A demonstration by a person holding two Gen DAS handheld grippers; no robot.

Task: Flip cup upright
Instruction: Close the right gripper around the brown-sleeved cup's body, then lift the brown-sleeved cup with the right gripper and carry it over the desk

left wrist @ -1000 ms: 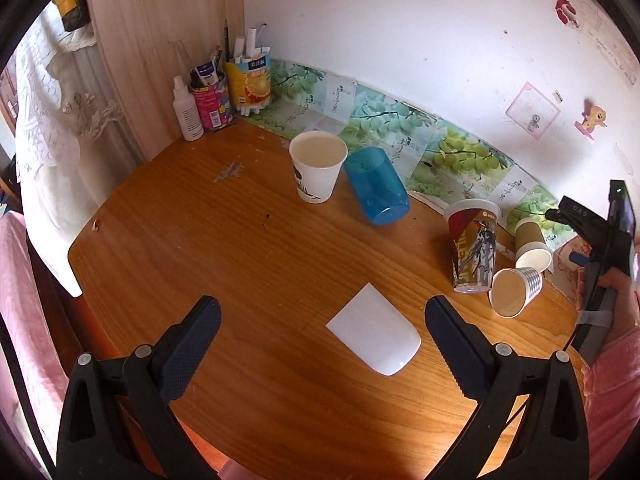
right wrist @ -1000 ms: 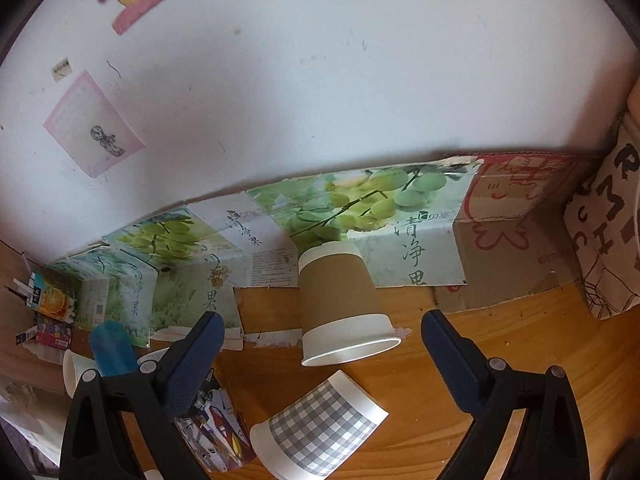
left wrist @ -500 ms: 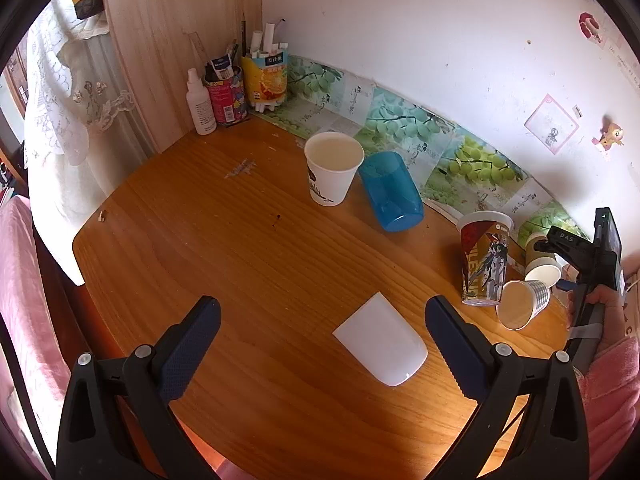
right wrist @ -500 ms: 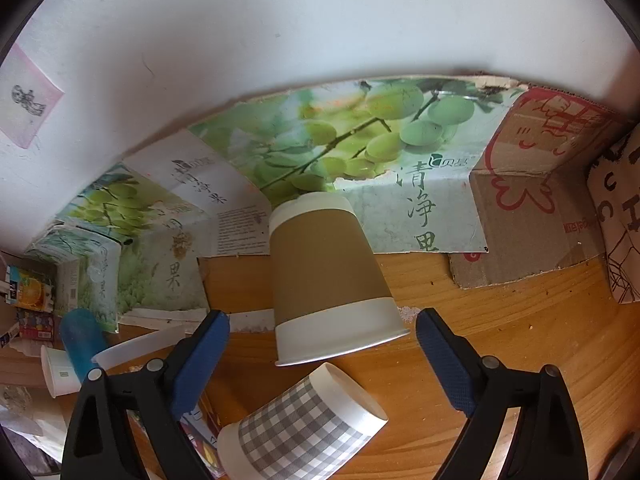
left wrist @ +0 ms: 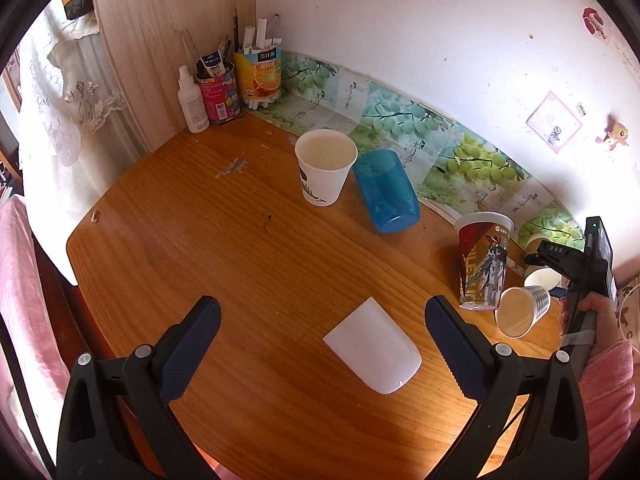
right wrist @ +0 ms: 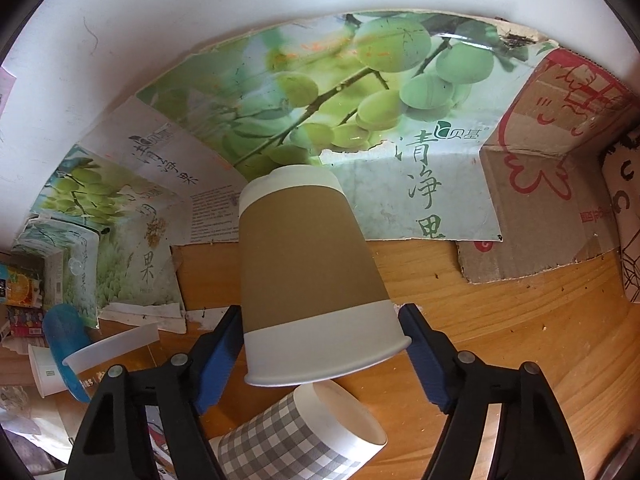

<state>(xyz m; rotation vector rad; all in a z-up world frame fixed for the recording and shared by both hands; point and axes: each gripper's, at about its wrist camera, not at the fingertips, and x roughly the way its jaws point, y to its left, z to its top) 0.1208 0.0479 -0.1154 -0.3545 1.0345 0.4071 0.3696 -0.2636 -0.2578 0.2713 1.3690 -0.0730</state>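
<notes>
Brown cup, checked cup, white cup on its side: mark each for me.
brown cup [right wrist: 308, 256], right wrist view, on its brown sleeve
checked cup [right wrist: 276, 444], right wrist view, on its checked wall
white cup [left wrist: 376, 348], left wrist view, on its side wall

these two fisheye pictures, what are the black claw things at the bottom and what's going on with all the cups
The claws are handheld two-finger grippers, one in each of a person's hands, each carrying a camera that looks out along its fingers.

The left gripper gives the wide view: it is open, empty, above a round wooden table. There lie a white plastic cup on its side and a blue plastic tumbler on its side; a white paper cup and a tall printed paper cup stand upright.

The right gripper gives the close view. Its open fingers sit either side of a brown-and-white paper cup, mouth down, not visibly squeezing it. A grey checked paper cup lies below.
</notes>
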